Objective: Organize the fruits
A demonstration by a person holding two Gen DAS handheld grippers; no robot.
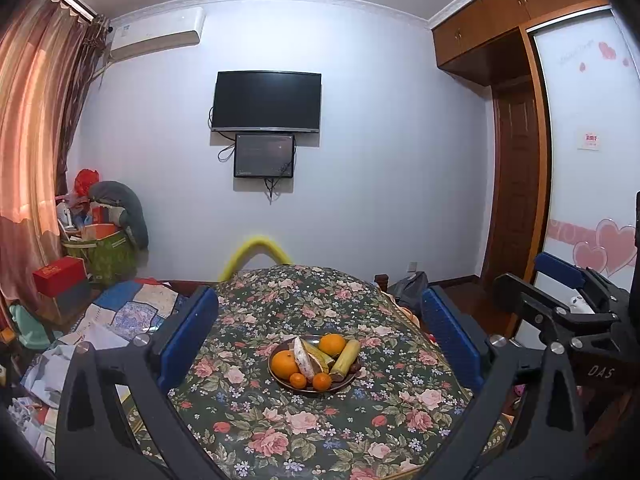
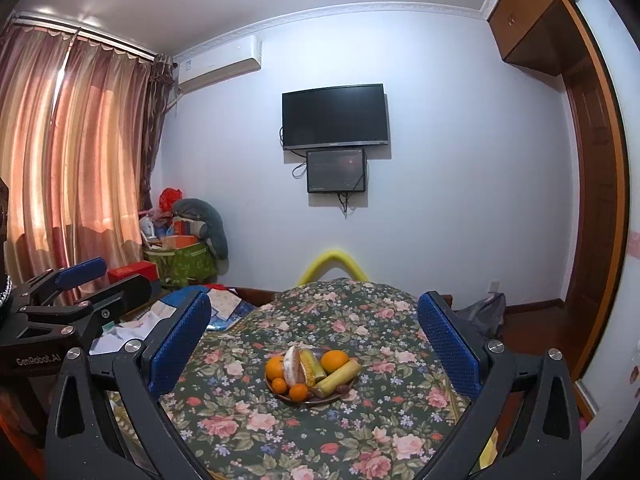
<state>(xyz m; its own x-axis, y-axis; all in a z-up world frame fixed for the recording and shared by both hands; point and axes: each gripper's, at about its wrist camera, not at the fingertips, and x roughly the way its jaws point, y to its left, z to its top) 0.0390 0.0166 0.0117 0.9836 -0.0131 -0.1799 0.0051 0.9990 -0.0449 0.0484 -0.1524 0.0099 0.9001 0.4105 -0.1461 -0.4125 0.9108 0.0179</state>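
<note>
The white wall (image 1: 380, 160) fills most of what I see, with a dark television (image 1: 267, 101) mounted on it and a smaller dark screen (image 1: 264, 156) hanging just beneath. A pinkish curtain (image 2: 68, 160) covers the window on the left side, an air conditioner (image 1: 158, 34) sits high near the ceiling, and a wooden wardrobe (image 1: 500, 44) with a door decorated in pink hearts stands to the right. In the corner under the curtain there is a heap of bags and boxes (image 1: 104, 240).

In front of me is the table (image 1: 320, 440), covered in a dark cloth printed with roses. Near its middle sits a dark plate (image 1: 344, 382) holding the fruit: two large oranges (image 1: 285, 363), a pale split piece with a yellow-green peel (image 1: 305, 358), a yellow-green stick like a length of cane (image 1: 347, 356), and two small tangerines (image 1: 322, 381) at the near rim.

My left tongs (image 1: 320, 340) are spread wide, blue pads far apart with nothing between them; the plate shows in the gap, well beyond the tips. My right tongs (image 2: 314, 340) are just as wide and equally bare, framing the same plate from slightly to the right. Each pair shows at the edge of the other's view.
</note>
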